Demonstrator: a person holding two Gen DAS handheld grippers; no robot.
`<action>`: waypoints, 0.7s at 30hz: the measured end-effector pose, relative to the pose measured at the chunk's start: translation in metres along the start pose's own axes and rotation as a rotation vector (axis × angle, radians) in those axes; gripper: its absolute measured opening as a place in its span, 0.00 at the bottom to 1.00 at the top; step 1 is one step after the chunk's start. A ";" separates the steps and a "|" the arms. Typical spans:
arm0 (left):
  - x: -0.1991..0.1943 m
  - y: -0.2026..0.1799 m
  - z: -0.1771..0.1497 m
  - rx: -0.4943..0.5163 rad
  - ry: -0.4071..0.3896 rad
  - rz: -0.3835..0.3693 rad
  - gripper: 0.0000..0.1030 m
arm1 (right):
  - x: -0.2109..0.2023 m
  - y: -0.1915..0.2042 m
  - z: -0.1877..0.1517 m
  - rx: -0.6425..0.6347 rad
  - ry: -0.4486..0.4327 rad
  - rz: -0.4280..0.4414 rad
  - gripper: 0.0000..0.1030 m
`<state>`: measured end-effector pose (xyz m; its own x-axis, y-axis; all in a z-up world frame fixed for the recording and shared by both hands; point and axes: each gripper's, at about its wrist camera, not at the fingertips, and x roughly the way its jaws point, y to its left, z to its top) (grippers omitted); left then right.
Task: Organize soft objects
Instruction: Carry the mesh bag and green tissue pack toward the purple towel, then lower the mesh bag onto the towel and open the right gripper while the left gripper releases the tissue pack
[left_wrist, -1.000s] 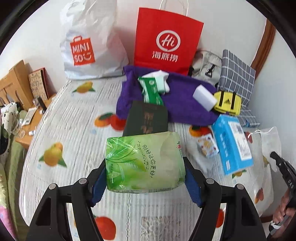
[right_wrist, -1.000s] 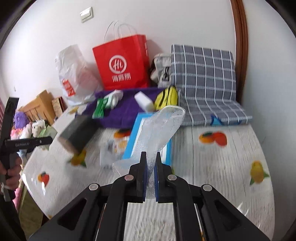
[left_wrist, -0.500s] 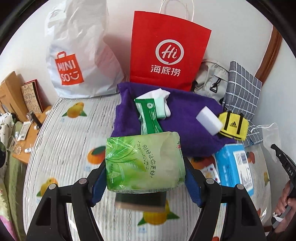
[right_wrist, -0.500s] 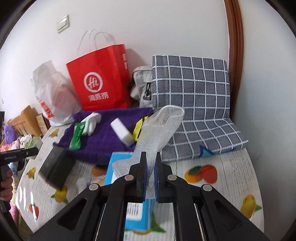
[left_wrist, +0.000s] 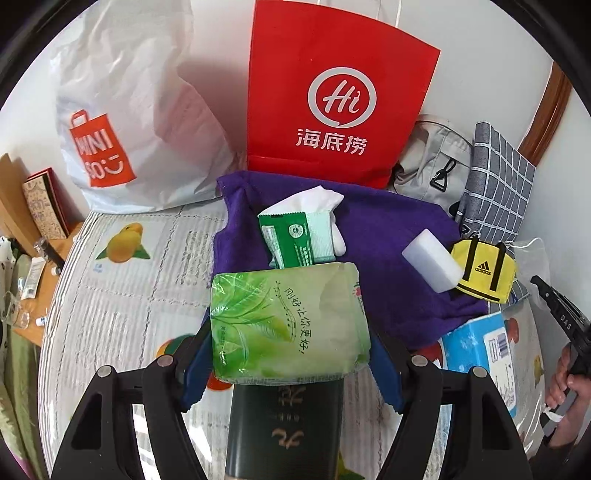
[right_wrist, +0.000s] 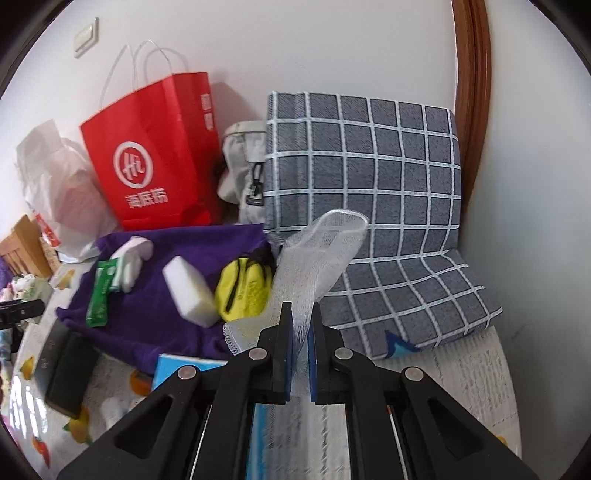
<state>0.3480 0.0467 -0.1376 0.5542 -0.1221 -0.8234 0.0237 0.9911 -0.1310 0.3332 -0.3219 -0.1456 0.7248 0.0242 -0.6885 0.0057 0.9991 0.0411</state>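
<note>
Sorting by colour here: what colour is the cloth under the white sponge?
Purple cloth; the sponge lies on it, clearest in the left wrist view.

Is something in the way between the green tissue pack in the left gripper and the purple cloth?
Nothing blocks the way. The green tissue pack is held above the dark box; the purple cloth lies just beyond, with a bare patch between the green sachet and white sponge.

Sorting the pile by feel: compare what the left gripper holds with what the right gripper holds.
The green tissue pack is bulky and opaque and spreads the left gripper wide; the white mesh sleeve is thin and see-through, pinched in the nearly closed right gripper. Both are soft and held off the table.
</note>
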 end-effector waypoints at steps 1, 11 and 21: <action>0.003 -0.001 0.002 0.004 0.001 0.000 0.70 | 0.006 -0.001 0.001 0.000 0.007 -0.003 0.07; 0.034 -0.010 0.022 0.016 0.023 -0.024 0.70 | 0.048 0.020 0.008 -0.032 0.048 0.135 0.07; 0.059 -0.016 0.036 0.036 0.043 -0.030 0.70 | 0.078 0.071 0.022 -0.125 0.066 0.218 0.07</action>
<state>0.4104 0.0251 -0.1645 0.5163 -0.1534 -0.8425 0.0704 0.9881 -0.1368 0.4057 -0.2502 -0.1804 0.6532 0.2378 -0.7189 -0.2339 0.9663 0.1071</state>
